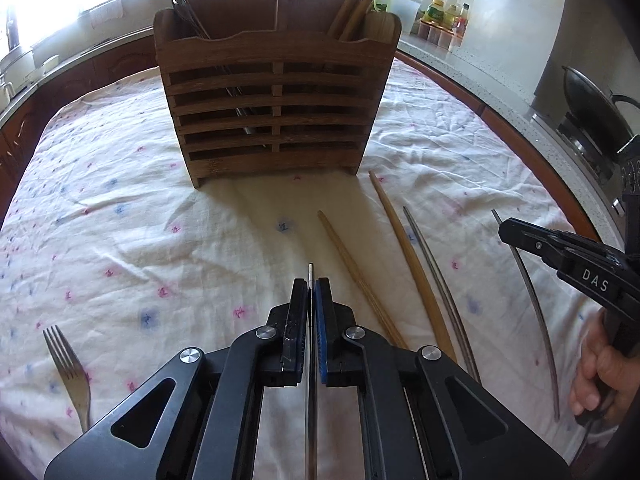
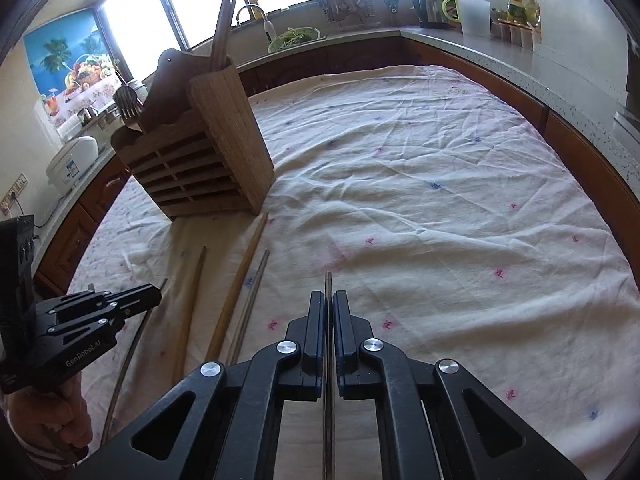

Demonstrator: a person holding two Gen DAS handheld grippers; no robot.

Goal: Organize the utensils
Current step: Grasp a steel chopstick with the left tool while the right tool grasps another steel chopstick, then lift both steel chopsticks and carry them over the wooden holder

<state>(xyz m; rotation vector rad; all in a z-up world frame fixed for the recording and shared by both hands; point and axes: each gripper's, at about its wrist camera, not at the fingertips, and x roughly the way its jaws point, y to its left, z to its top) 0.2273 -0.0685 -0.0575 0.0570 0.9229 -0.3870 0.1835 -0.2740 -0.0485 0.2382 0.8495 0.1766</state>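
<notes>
Down at the bottom middle of the left wrist view, the left gripper (image 1: 311, 292) is squeezed shut on a thin metal chopstick (image 1: 311, 270). Its tip sticks out past the black pad and the blue pad and points up the picture, toward the wooden holder (image 1: 276, 112). The stick runs straight up and down the frame.

Only this view shows the fork (image 1: 70, 368) lying on the cloth (image 1: 120, 220) at the lower left, with its prongs pointing to the top of the frame. It also shows forks and wooden sticks standing in the holder, seen from the front. At the right edge, a hand (image 1: 600, 364) holds the right gripper (image 1: 505, 229), which has the letters "DAS" on it. Two wooden chopsticks (image 1: 404, 256) and two more metal ones (image 1: 436, 276) lie on the cloth to the right. All of them point up toward the holder, leaning a bit to the left.

At the bottom middle of the right wrist view, the right gripper is closed tight on another metal chopstick (image 2: 328, 280). That stick also runs straight up the frame, with its tip poking out past the pads. Only this view shows the holder from the side, at the upper left, a palm tree and fruit picture (image 2: 68, 64) on the wall, and a kettle (image 2: 430, 4) on the counter at the top. The left gripper at the lower left has "GenRobot.AI" written on it.
</notes>
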